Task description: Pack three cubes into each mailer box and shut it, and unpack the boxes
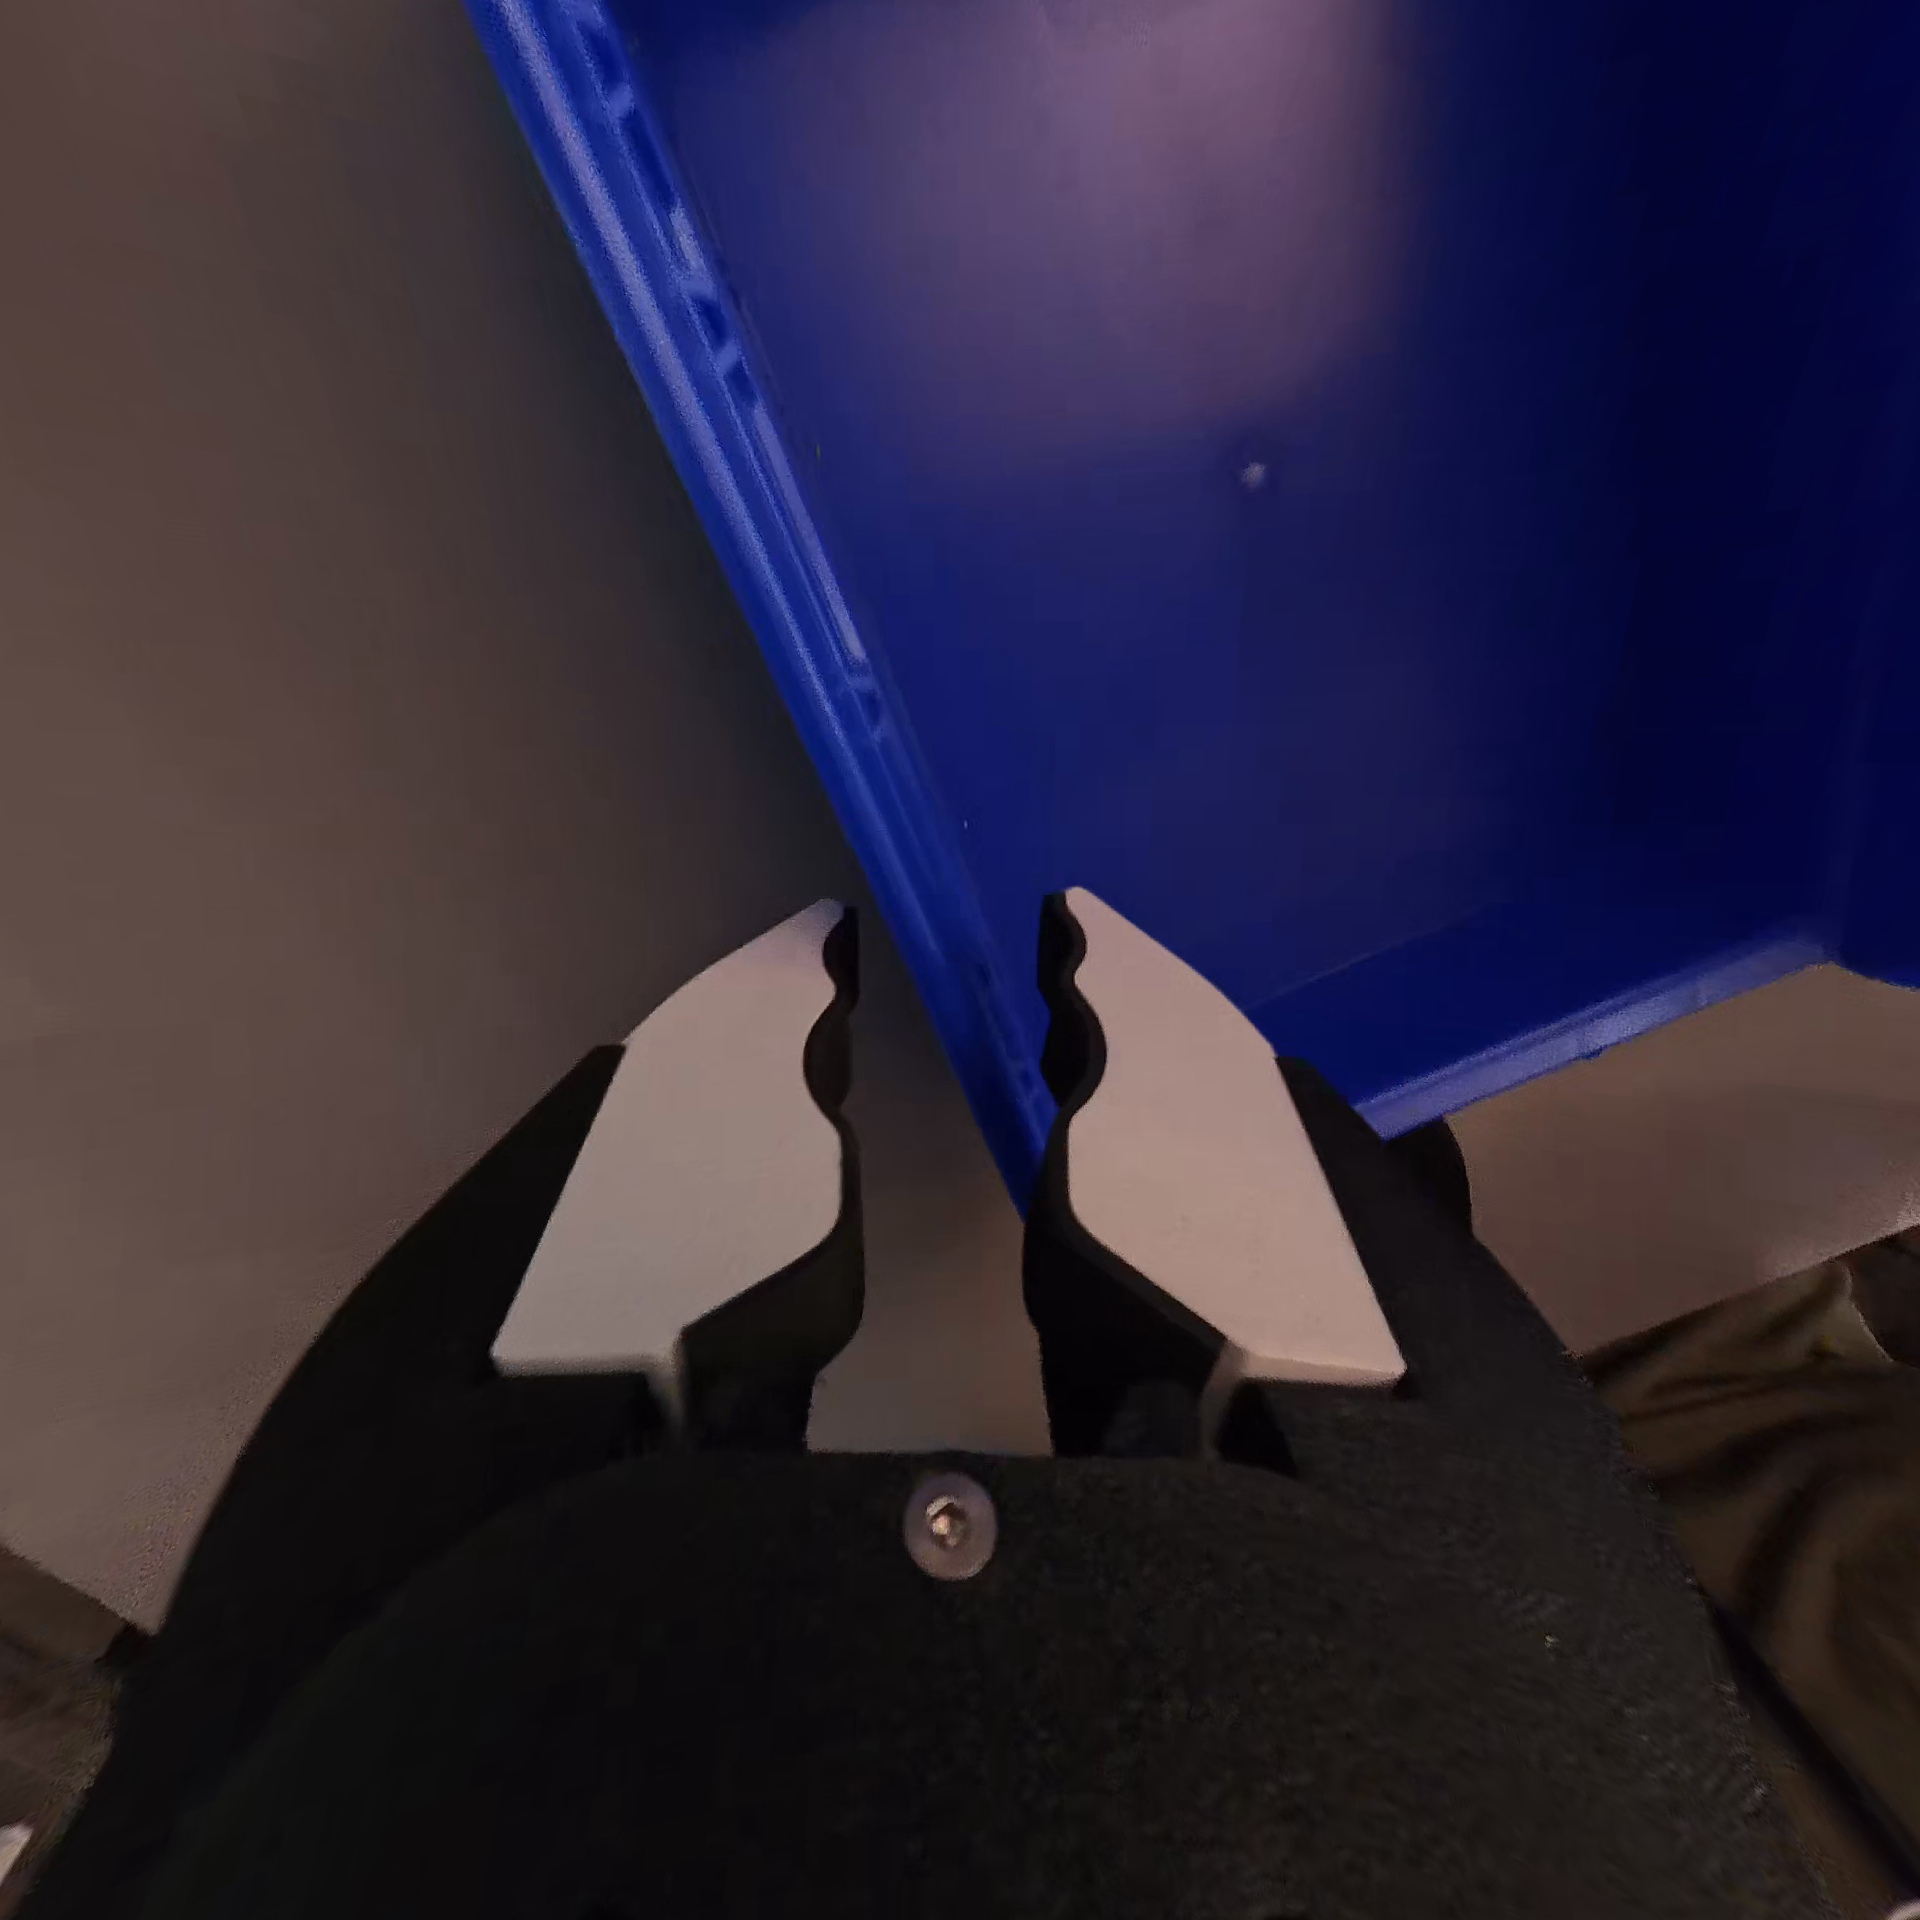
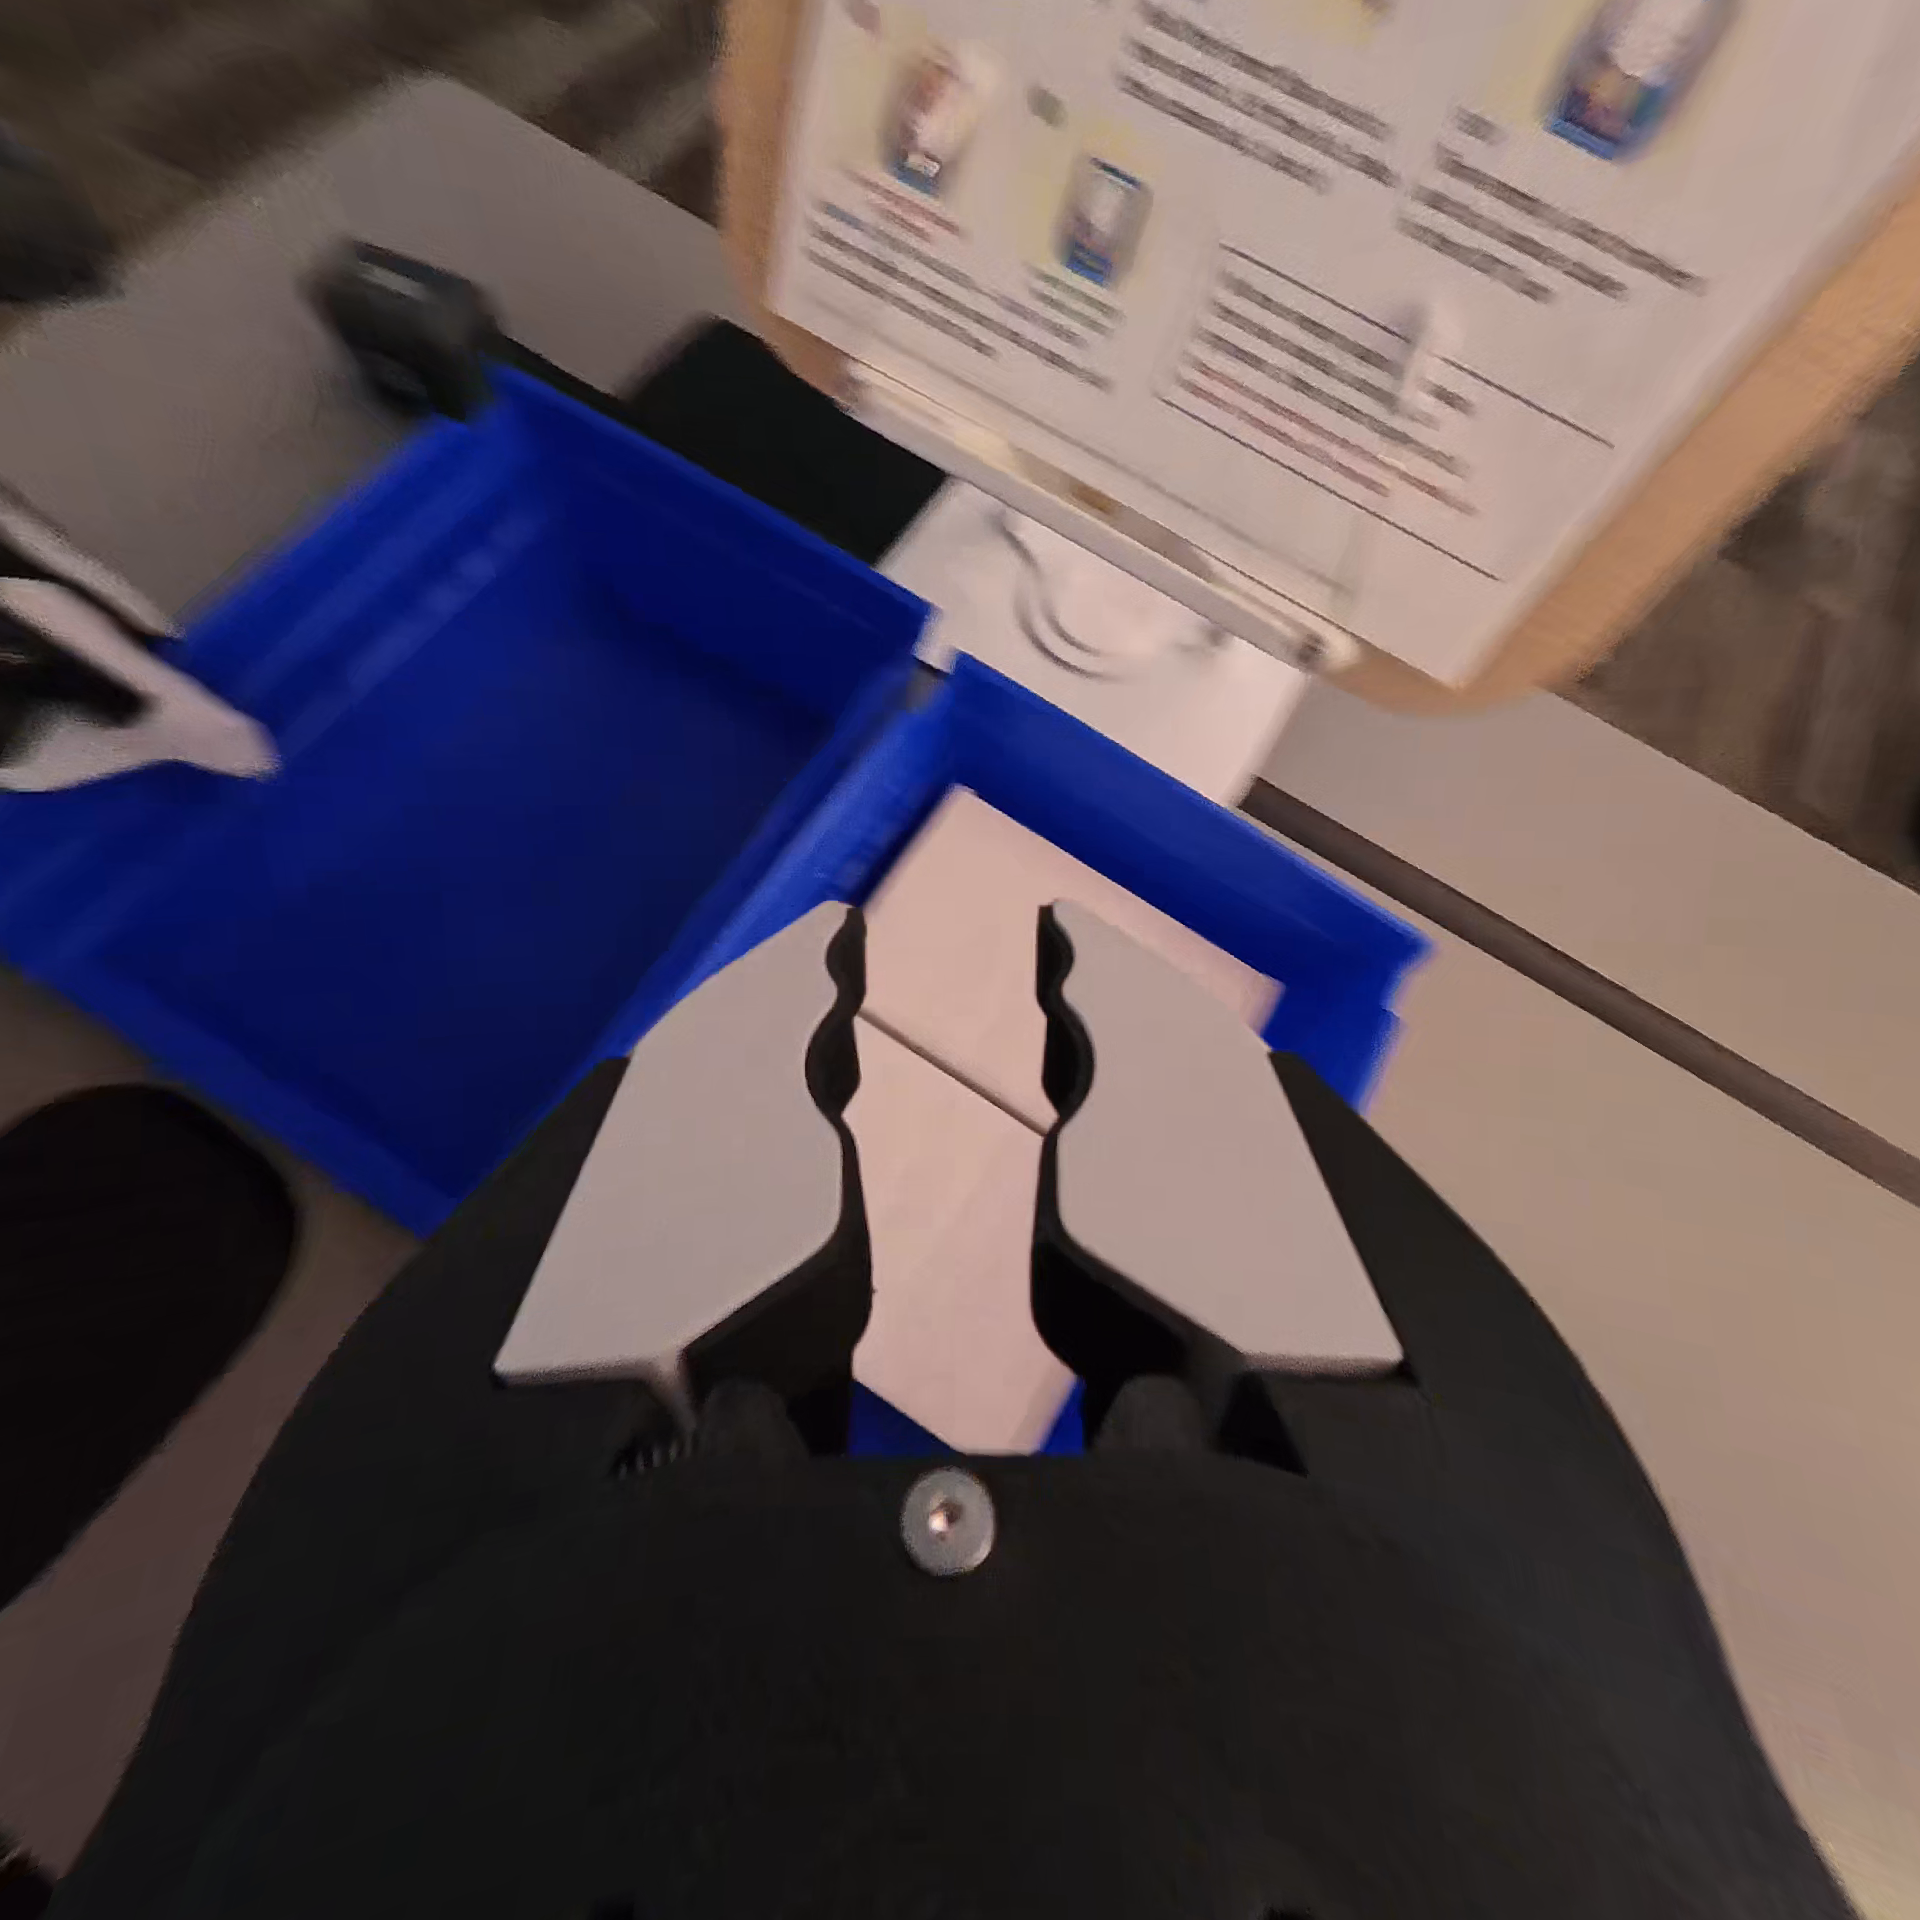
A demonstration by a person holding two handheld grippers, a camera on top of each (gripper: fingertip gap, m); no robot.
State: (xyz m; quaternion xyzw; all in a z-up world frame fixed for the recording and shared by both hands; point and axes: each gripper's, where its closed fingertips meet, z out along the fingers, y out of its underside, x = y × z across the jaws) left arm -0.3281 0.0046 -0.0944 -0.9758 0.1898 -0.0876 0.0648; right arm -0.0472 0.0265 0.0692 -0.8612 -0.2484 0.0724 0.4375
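Two blue bins stand side by side on a pale table. The left bin (image 2: 499,831) shows bare blue inside, and no cubes are in view. The right bin (image 2: 1340,935) holds flat white mailer boxes (image 2: 966,914) with a seam between them. My right gripper (image 2: 948,914) hovers open and empty over those boxes. My left gripper (image 1: 948,909) is open and straddles the left wall (image 1: 790,582) of the empty bin, with its right finger (image 1: 1153,1122) against the wall. It also shows in the right wrist view (image 2: 145,717) at that bin's left edge.
A wood-framed board with a printed sheet (image 2: 1247,260) stands on a white post behind the bins. A black device (image 2: 405,322) and a black pad (image 2: 769,416) lie beyond the left bin. A dark shape (image 2: 114,1309) sits at the table's near left. Olive cloth (image 1: 1766,1475) lies below the table edge. The left gripper's tips are roughly 35 cm from the right gripper's.
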